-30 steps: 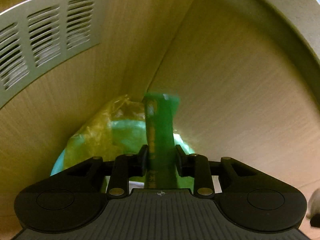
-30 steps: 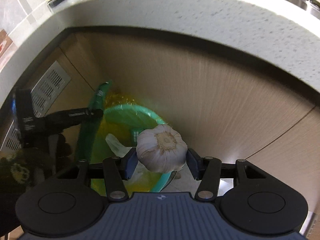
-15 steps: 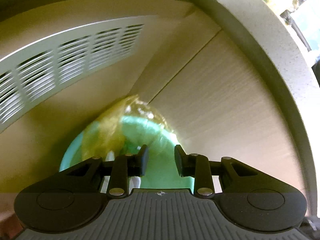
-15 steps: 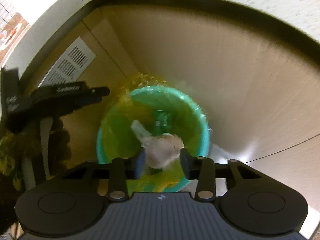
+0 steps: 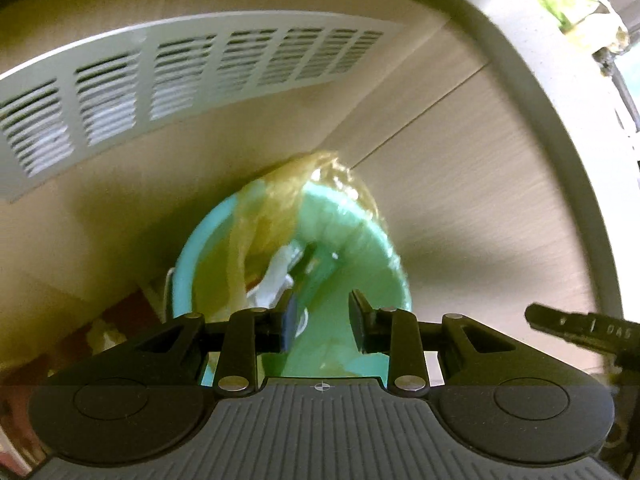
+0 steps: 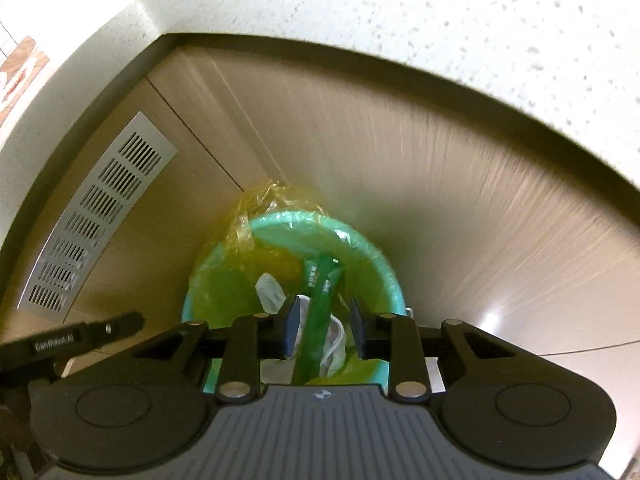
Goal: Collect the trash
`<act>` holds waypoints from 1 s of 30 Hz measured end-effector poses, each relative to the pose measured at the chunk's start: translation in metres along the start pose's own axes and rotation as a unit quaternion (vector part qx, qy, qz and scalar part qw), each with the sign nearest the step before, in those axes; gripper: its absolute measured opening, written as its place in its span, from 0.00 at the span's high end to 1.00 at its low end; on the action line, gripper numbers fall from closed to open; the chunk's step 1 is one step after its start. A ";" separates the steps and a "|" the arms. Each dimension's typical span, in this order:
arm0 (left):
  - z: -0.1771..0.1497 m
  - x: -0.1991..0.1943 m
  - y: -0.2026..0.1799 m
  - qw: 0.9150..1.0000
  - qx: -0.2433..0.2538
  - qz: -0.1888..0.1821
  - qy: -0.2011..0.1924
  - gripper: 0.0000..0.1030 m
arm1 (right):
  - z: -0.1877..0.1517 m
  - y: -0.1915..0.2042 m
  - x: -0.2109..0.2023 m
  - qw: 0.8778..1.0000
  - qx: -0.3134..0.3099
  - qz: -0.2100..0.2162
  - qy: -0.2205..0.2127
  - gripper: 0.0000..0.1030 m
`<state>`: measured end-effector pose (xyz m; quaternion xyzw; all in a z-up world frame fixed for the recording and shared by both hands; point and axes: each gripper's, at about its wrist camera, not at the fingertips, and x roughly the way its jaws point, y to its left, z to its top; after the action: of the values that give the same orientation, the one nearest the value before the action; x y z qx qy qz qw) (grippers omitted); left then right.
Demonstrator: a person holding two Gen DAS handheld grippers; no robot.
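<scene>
Hand-held gripper on our right hangs narrowly parted and empty over the lined bin; we risk snagging its loose liner, tipping it.

A teal bin (yellow-lined) stands on the floor.

right tongs closing, empty | bin below — green wrapper inside

Grey louvred vent panel set in wood-grain cabinet front, beneath speckled countertop.
</scene>
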<state>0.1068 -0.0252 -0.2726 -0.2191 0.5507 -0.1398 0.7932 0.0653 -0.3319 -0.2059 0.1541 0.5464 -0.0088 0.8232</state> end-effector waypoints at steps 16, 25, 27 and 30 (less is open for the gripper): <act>-0.022 -0.215 -0.082 0.953 0.074 0.102 -0.276 0.69 | -0.005 0.136 -0.098 0.962 -0.180 0.186 -0.087 0.48; -0.062 -0.262 -0.126 0.913 0.109 0.153 -0.362 0.87 | -0.019 0.164 -0.162 0.921 -0.250 0.174 -0.244 0.17; -0.068 -0.260 -0.135 0.908 0.124 0.183 -0.357 0.87 | -0.021 0.160 -0.161 0.924 -0.248 0.169 -0.239 0.17; -0.076 -0.257 -0.141 0.910 0.138 0.178 -0.348 0.87 | -0.026 0.155 -0.165 0.926 -0.239 0.173 -0.235 0.17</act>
<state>-0.0529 -0.0425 -0.0158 -0.0402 0.2452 0.0142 0.9685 0.0042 -0.2028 -0.0280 0.0386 0.2885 0.2282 0.9291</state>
